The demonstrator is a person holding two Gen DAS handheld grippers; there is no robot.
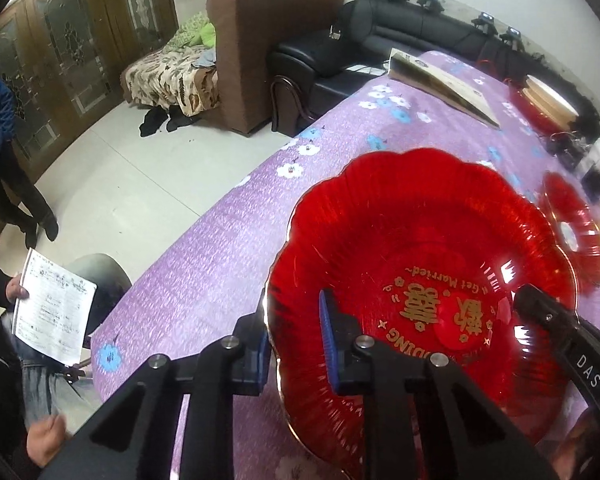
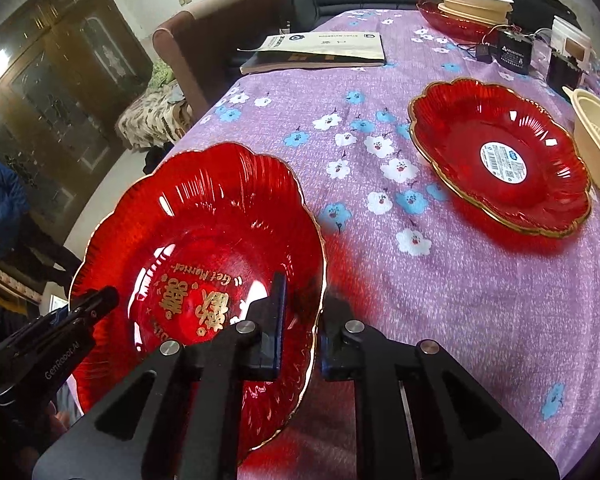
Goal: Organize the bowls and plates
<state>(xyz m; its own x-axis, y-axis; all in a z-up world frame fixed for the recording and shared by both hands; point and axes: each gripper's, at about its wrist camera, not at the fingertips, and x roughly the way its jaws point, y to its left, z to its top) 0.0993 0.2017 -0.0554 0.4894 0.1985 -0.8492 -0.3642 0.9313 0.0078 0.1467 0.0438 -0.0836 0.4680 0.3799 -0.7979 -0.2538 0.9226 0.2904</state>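
Note:
A red scalloped plate (image 1: 420, 220) with a gold rim and gold "Get Married" lettering is held tilted above the purple flowered tablecloth (image 2: 420, 300). My left gripper (image 1: 294, 344) is shut on its left rim, one blue pad outside and one inside. In the right wrist view my right gripper (image 2: 302, 320) is shut on the right rim of the same plate (image 2: 204, 208). The plate throws a red glow on the cloth beneath it. A second red plate (image 2: 452, 128) with a white sticker lies flat further right.
A cream bowl (image 2: 592, 132) sits at the right edge. Cream bowls on another red plate (image 2: 472, 4) stand at the far end, near a black battery (image 2: 514, 50). A flat book (image 2: 320, 48) lies far left. A seated person holding a paper (image 1: 52, 308) is left of the table.

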